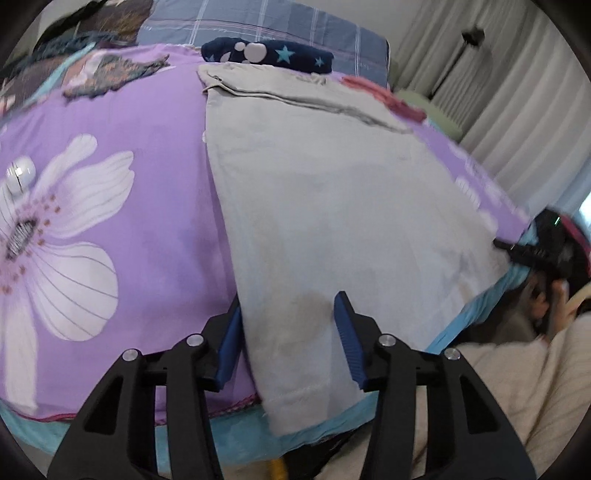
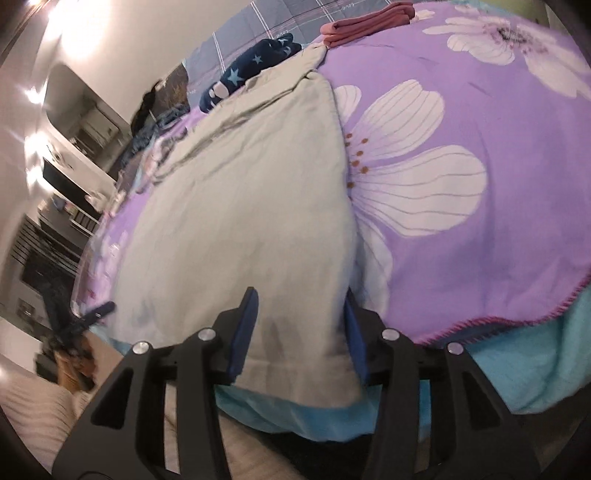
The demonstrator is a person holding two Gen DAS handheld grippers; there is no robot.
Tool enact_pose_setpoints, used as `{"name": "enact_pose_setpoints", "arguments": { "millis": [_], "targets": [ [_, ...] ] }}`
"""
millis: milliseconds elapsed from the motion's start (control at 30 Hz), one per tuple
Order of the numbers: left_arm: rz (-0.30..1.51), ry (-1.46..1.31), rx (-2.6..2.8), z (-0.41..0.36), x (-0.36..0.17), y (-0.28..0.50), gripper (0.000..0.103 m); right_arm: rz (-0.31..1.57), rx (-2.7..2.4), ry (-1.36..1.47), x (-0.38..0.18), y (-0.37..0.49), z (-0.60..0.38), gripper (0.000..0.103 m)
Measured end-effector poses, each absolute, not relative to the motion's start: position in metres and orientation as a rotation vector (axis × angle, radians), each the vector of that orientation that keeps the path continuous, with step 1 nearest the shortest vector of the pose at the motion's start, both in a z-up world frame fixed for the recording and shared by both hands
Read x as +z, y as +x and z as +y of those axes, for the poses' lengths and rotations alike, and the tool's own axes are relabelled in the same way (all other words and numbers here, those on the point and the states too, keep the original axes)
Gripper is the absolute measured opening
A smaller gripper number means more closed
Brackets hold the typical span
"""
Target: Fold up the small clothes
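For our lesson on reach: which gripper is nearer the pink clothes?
Right. The right gripper is at the grey garment's corner on the pink clothes' side; the left gripper is opposite.

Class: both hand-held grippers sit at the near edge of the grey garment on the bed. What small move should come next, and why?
Probably close both. The left hand-held gripper and right hand-held gripper each straddle a near corner of the grey garment, their jaws apart and not yet pinching. Gripping both corners would let that edge be lifted and folded toward the far end.

Bed (image 1: pixel 122 229) under purple floral sheet, turquoise blanket at the near edge. Flat on it: grey garment (image 1: pixel 332 206). Far end: navy star-print item (image 1: pixel 269 55), folded pink cloth (image 1: pixel 388 98), blue plaid pillow (image 1: pixel 280 26).
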State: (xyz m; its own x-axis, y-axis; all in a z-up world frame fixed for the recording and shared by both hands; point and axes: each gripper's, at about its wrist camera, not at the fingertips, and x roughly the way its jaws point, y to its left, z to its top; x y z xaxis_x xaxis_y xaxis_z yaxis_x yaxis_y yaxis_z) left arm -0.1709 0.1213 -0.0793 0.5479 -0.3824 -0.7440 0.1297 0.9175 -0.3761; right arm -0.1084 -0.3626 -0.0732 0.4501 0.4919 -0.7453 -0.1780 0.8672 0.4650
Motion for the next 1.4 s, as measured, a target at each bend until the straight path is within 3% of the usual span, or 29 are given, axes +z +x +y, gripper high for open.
{"name": "enact_pose_setpoints", "arguments": {
  "millis": [67, 167, 200, 267, 300, 400, 600, 900, 1000, 1400],
  "targets": [
    [0.947, -0.315, -0.319, 0.123, -0.079, -0.173, 0.044, 1.028, 0.423, 0.319, -0.071, -0.11, -0.36, 0.038],
    [0.952, -0.302, -0.333, 0.123, -0.08, -0.181, 0.029, 1.03, 0.425, 0.315, -0.072, -0.114, -0.36, 0.031],
    [0.95, -0.305, -0.332, 0.123, -0.08, -0.181, 0.025, 1.029, 0.425, 0.322, -0.073, -0.113, -0.36, 0.025],
    [0.941, -0.337, -0.323, 0.123, -0.081, -0.177, 0.008, 1.027, 0.424, 0.339, -0.074, -0.11, -0.358, 0.007],
    [0.941, -0.361, -0.319, 0.124, -0.081, -0.175, 0.003, 1.032, 0.432, 0.365, -0.074, -0.106, -0.356, 0.007],
    [0.869, -0.457, -0.324, 0.127, -0.064, -0.168, 0.002, 0.946, 0.485, 0.444, -0.053, -0.104, -0.353, 0.006],
    [0.575, -0.437, -0.379, 0.124, 0.021, -0.18, 0.001, 0.686, 0.633, 0.523, 0.024, -0.111, -0.361, 0.006],
    [0.268, -0.363, -0.362, 0.119, 0.114, -0.241, 0.001, 0.349, 0.648, 0.425, 0.115, -0.168, -0.374, 0.006],
    [0.267, -0.341, -0.336, 0.118, 0.115, -0.242, 0.001, 0.343, 0.489, 0.301, 0.12, -0.172, -0.369, 0.006],
    [0.481, -0.413, -0.228, 0.133, 0.065, -0.114, 0.001, 0.488, 0.421, 0.329, 0.078, -0.042, -0.342, 0.006]
  ]
}}
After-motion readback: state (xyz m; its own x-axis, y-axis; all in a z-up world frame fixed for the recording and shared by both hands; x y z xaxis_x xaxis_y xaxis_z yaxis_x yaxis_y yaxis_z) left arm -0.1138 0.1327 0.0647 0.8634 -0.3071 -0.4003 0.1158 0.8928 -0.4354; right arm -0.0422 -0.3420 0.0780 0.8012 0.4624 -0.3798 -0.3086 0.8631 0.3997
